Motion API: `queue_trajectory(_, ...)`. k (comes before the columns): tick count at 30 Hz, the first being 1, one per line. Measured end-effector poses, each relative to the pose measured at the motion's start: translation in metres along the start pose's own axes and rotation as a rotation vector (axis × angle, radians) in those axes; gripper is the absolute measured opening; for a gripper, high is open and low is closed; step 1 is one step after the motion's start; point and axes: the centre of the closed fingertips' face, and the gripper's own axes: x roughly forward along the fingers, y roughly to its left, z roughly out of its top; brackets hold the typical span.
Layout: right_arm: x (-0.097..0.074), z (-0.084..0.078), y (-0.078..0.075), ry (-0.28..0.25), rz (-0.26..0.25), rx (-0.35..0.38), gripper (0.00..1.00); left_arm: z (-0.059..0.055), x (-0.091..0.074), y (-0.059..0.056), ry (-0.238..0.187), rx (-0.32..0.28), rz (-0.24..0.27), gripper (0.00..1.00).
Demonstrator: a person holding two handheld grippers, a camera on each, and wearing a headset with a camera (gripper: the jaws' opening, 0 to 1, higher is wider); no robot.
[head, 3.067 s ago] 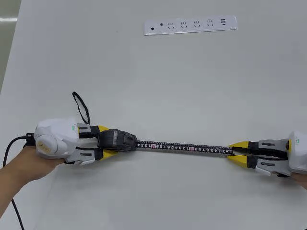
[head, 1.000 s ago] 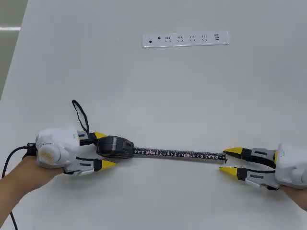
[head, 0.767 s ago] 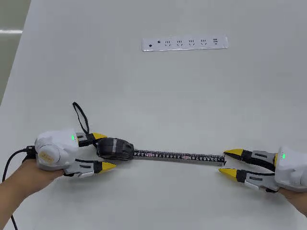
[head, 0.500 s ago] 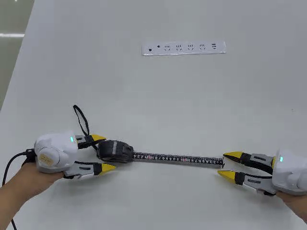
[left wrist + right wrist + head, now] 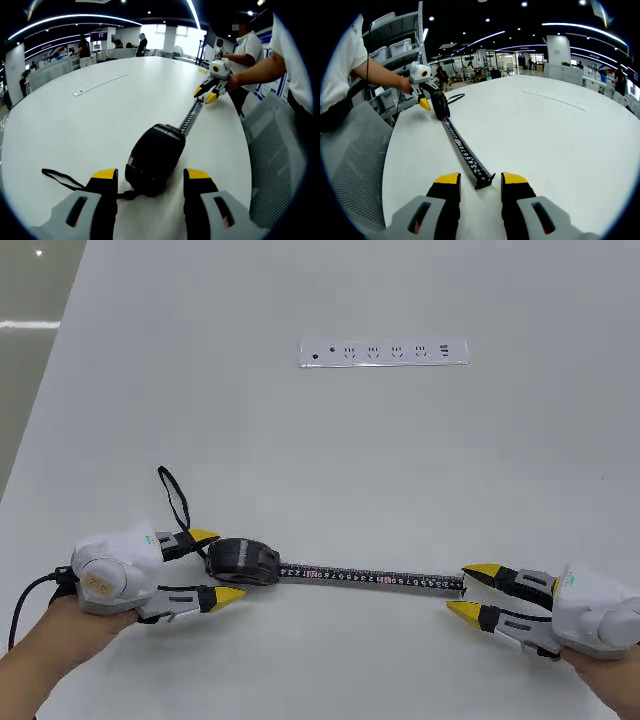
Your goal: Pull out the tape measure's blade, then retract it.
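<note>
The black tape measure case (image 5: pixel 243 561) lies on the white table with its blade (image 5: pixel 370 577) drawn out to the right and flat on the surface. My left gripper (image 5: pixel 218 565) is open, its yellow fingertips on either side of the case's rear end (image 5: pixel 155 157) without clamping it. My right gripper (image 5: pixel 465 589) is open too. The blade's end hook (image 5: pixel 484 180) rests on the table just in front of and between its tips. A black wrist strap (image 5: pixel 172 490) loops away from the case.
A white power strip (image 5: pixel 383 352) lies at the far side of the table. A black cable (image 5: pixel 25 595) trails from the left gripper near the left table edge. A grey mesh chair (image 5: pixel 355 165) stands beside the table, and people stand further off.
Both grippers held the tape earlier, left on the case and right on the blade end; both have opened and let go. The blade stays extended on the table.
</note>
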Motion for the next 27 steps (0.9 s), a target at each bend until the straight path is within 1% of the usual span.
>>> queue_trajectory(5,-0.001,0.000,-0.003,0.001,-0.018,0.023,0.31,-0.001,-0.002,-0.001,-0.008,-0.018,0.014,0.50)
queue_trajectory(7,-0.002,0.000,-0.003,-0.004,-0.028,0.029,0.31,0.001,-0.004,0.000,-0.025,-0.038,0.023,0.50)
queue_trajectory(9,-0.003,0.001,-0.001,-0.004,-0.037,0.034,0.31,0.002,-0.006,0.000,-0.037,-0.054,0.033,0.50)
queue_trajectory(12,-0.004,0.002,0.002,-0.009,-0.048,0.040,0.31,0.001,-0.009,0.000,-0.043,-0.061,0.043,0.50)
queue_trajectory(18,-0.011,0.008,0.009,-0.023,-0.078,0.041,0.32,0.002,-0.017,-0.002,-0.070,-0.090,0.077,0.50)
queue_trajectory(27,-0.019,0.015,0.015,-0.046,-0.117,0.056,0.36,0.000,-0.031,-0.006,-0.091,-0.121,0.126,0.51)
